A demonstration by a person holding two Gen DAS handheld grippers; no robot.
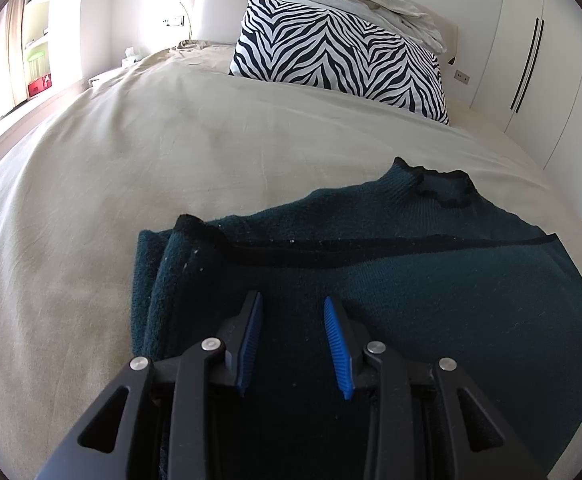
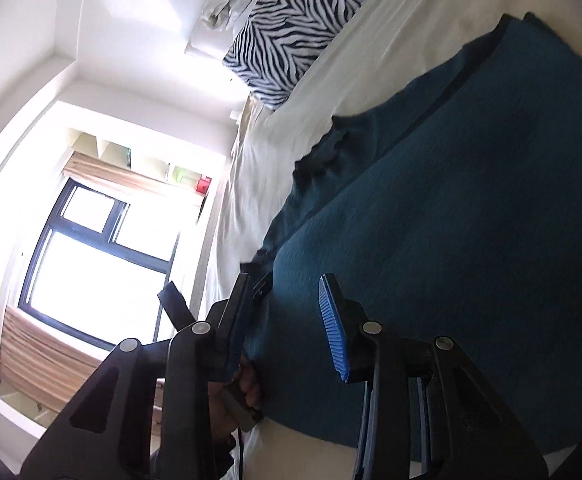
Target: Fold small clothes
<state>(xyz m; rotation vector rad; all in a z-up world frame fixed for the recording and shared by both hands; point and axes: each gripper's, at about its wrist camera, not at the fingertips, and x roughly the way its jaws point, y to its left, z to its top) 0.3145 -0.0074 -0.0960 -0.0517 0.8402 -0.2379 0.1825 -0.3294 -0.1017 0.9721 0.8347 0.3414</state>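
The left gripper [image 1: 293,304] hangs low over a dark teal sweater [image 1: 391,272], its blue-padded fingers [image 1: 251,336] set narrowly apart with nothing pinched between them — only the knit shows in the gap. The garment lies on the beige bedsheet [image 1: 131,152], spreading ahead of and to the right of those fingers; a folded edge with black trim sits just ahead to their left, and the collar lies farther on. At the frame's right edge a blue bit of the right gripper [image 2: 287,280] peeks in. In its own tilted view its fingers [image 2: 333,320] also stand narrowly apart and empty over the sweater. Beyond, well past the collar, rests a zebra-print pillow [image 1: 339,56].
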